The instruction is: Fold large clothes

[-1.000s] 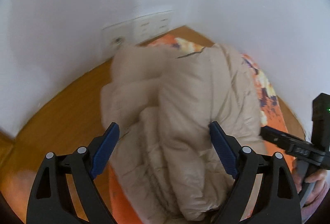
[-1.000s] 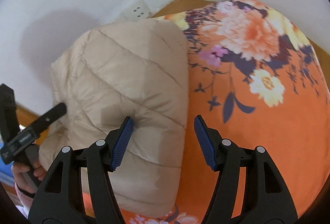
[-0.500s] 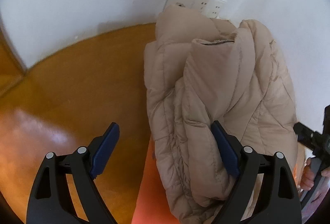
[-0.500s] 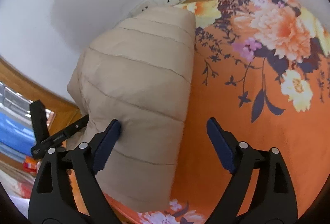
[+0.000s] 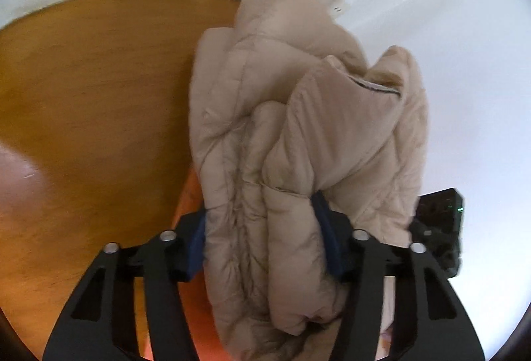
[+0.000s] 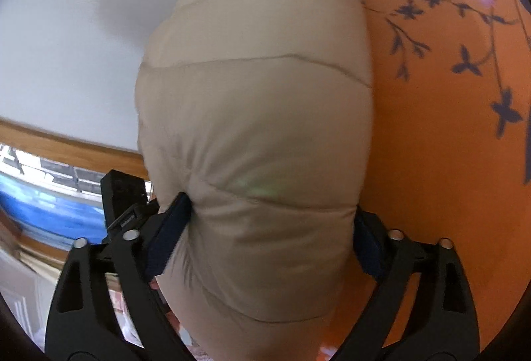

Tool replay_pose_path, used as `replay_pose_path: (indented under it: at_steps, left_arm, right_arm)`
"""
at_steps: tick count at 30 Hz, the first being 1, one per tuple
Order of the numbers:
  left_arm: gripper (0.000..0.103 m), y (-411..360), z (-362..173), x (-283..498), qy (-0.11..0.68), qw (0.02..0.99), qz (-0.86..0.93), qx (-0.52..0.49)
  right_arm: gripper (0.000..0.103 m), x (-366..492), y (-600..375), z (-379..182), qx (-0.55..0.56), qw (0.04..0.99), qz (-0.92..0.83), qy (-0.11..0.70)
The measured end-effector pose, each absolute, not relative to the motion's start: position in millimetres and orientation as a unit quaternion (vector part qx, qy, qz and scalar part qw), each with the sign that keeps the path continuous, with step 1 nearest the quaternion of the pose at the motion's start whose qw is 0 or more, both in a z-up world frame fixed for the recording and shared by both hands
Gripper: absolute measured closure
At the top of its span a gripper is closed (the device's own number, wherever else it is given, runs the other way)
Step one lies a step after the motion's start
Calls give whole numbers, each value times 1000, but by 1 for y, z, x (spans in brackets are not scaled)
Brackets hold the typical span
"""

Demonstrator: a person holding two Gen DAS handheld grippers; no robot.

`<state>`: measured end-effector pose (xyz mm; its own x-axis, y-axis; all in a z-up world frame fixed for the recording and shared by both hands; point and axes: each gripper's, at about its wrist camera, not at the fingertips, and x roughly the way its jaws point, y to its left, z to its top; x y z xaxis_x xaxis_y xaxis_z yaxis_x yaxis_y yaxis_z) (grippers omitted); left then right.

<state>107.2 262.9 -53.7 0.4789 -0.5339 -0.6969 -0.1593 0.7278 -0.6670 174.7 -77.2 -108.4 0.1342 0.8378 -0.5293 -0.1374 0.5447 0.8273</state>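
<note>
Closest in, the left gripper (image 5: 262,238) has its blue pads (image 5: 327,238) pressed into the sides of the folded beige jacket (image 5: 298,141), pinching a thick bundle of quilted layers between them. The fabric bulges over and past both fingers, so the pads are half buried in it. Just to the right of that gripper, a black piece of the right gripper (image 5: 438,228) pokes out from behind the jacket, with a small green light on it.

From the other side, the right gripper (image 6: 265,234) squeezes the same jacket (image 6: 259,115), its fingers (image 6: 169,234) biting into the smooth puffy end so the cloth puckers at the left pad. The left gripper's black body (image 6: 124,198) shows just beyond that finger, low on the left.

The jacket stands up between the two grippers as a fat roll, its collar and zip edge (image 5: 375,85) showing near the top. Beneath and to the right of it lies the orange floral cloth (image 6: 448,128); a strip of the same orange (image 5: 192,195) peeks out under the jacket's lower left edge.

Further out is the wooden surface (image 5: 99,95), bare and glossy on the left. Behind everything rises the white wall (image 5: 464,62), with a socket plate (image 5: 328,0) right beside the jacket's top. Far off on the left of the right wrist view, a wood-framed window (image 6: 43,195) shows blurred blue.
</note>
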Motion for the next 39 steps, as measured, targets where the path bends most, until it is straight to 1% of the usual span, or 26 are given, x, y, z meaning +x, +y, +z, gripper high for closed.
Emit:
replay_pose_path:
  at_steps: [1, 2, 3, 4, 8, 11, 14, 17, 20, 21, 23, 24, 27, 30, 31, 32, 33, 36, 39]
  left_arm:
    - [57, 262, -52, 107, 492, 787, -124, -351]
    - [61, 261, -49, 106, 487, 790, -130, -349]
    - [63, 256, -41, 107, 477, 797, -144, -341]
    - [65, 252, -35, 106, 472, 801, -153, -336]
    - [65, 227, -4, 118, 443, 814, -201, -318]
    - [65, 194, 17, 133, 424, 819, -241, -301]
    - [65, 155, 26, 147, 419, 822, -272, -274]
    - [65, 119, 13, 162, 443, 812, -285, -253]
    - [65, 94, -12, 168, 479, 806, -266, -223]
    - [63, 85, -23, 165, 492, 811, -246, -198]
    - [55, 75, -33, 159, 503, 822, -213, -162]
    - [54, 73, -37, 154, 504, 829, -194, -144]
    - [53, 76, -42, 141, 510, 833, -165, -138]
    - [53, 77, -44, 129, 514, 837, -135, -130]
    - [53, 80, -44, 125, 513, 840, -126, -124]
    - [53, 85, -39, 123, 512, 842, -120, -120]
    - [53, 91, -39, 119, 511, 844, -113, -117]
    - [53, 99, -41, 116, 516, 847, -84, -98]
    - [52, 109, -45, 109, 520, 849, -52, -83]
  right_arm:
    - [32, 167, -79, -102, 316, 688, 362, 545]
    - [35, 164, -82, -95, 313, 694, 368, 533]
    - [42, 161, -84, -89, 312, 700, 375, 522]
    - [45, 158, -88, -82, 312, 705, 381, 510]
    - [46, 147, -116, -33, 296, 752, 383, 448]
    - [46, 141, -148, -3, 280, 784, 364, 418]
    - [46, 136, -179, 12, 260, 808, 337, 407]
    - [45, 132, -206, 8, 247, 818, 305, 420]
    - [43, 129, -222, -17, 232, 816, 268, 457]
    - [41, 133, -221, -26, 224, 815, 255, 470]
    - [35, 132, -214, -41, 215, 812, 237, 489]
    - [33, 131, -213, -47, 214, 809, 231, 496]
    - [31, 125, -209, -40, 186, 817, 215, 502]
    - [32, 104, -207, -19, 142, 848, 190, 474]
    - [33, 100, -207, -14, 135, 857, 184, 463]
    - [38, 97, -206, -13, 126, 861, 184, 456]
    - [49, 97, -198, -16, 113, 862, 190, 457]
    - [51, 102, -182, -25, 67, 868, 190, 453]
    - [49, 112, -171, -30, 68, 863, 211, 454]
